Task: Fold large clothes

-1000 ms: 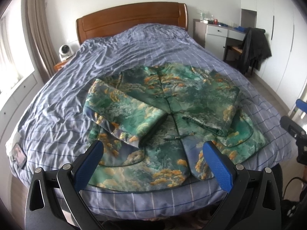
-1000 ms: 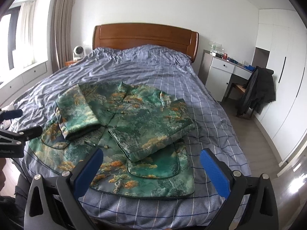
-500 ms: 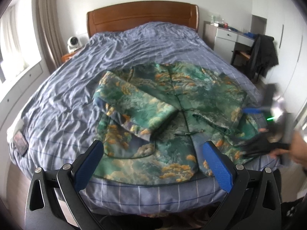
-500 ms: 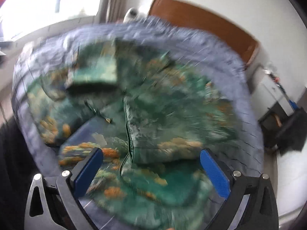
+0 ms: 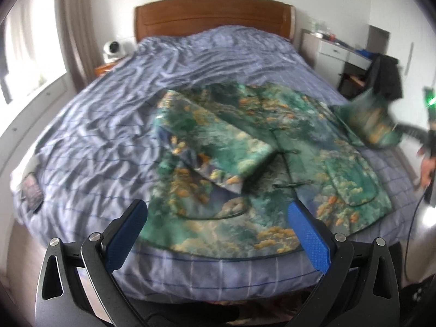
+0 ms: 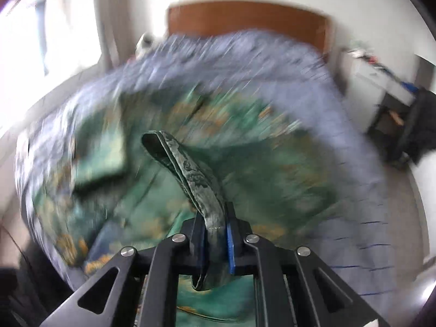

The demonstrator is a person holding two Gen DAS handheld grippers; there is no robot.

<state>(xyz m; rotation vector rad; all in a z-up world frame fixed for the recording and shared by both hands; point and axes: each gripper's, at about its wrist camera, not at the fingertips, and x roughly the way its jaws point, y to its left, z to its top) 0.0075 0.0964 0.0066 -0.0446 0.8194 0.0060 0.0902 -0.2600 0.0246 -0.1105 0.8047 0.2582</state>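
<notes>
A green brocade jacket with orange and gold cloud-like patterning [image 5: 272, 163] lay spread on the bed with the wrinkled blue-grey checked cover [image 5: 114, 125], near the foot edge. One sleeve [image 5: 215, 150] was folded across the jacket's front and rested flat on it. The other sleeve [image 5: 373, 122] was lifted off the bed at the far right of the left wrist view, blurred.

The left gripper [image 5: 218, 231] hovered above the foot of the bed with its blue-padded fingers [image 5: 128, 237] spread wide and nothing between them.

The right gripper [image 6: 214, 234] was pinched closed on the edge of the raised sleeve [image 6: 190, 174], a band of green patterned fabric that rose from between its blue pads and curved away over the jacket. The rest of the right wrist view was heavily smeared.

A brown wooden headboard [image 5: 212, 13] stood at the far end of the bed, with a small white round device [image 5: 113, 50] on a nightstand to its left. A white drawer unit [image 5: 335, 51] and a dark garment draped over a chair [image 5: 387, 76] stood on the right side of the room. A small dark flat object [image 5: 31, 192] lay on the bed's left edge; what it was could not be told.
</notes>
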